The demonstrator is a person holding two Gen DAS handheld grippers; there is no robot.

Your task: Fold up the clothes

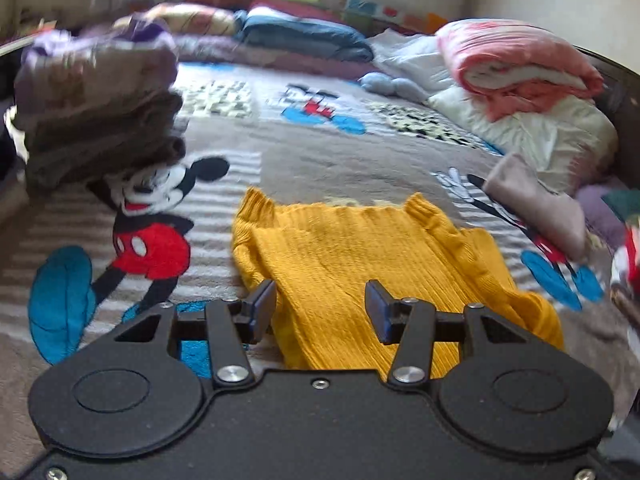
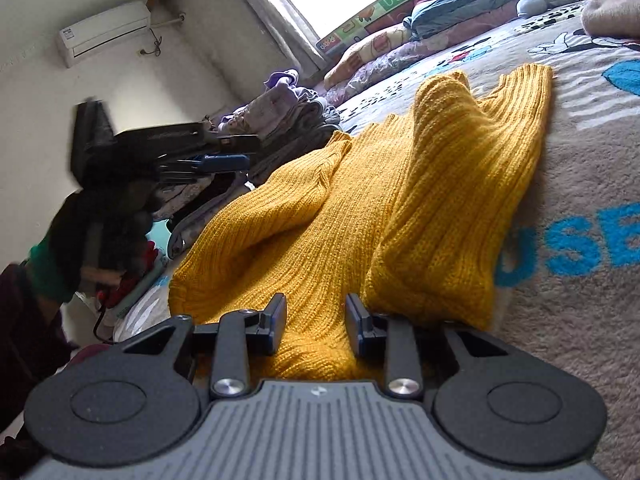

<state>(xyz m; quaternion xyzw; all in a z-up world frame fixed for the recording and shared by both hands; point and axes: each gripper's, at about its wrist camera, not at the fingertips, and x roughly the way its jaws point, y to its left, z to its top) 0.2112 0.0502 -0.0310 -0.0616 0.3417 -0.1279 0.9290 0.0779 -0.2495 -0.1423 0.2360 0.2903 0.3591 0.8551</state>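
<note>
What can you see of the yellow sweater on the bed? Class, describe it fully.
The yellow sweater is a mustard, ribbed knit, lying crumpled and partly folded on the Mickey Mouse blanket. Two ribbed cuffs point toward the far side of the bed, and the sleeves form raised folds over the body. Both open tools, left and right, have their fingers over its near edge, not closed on it.
</note>
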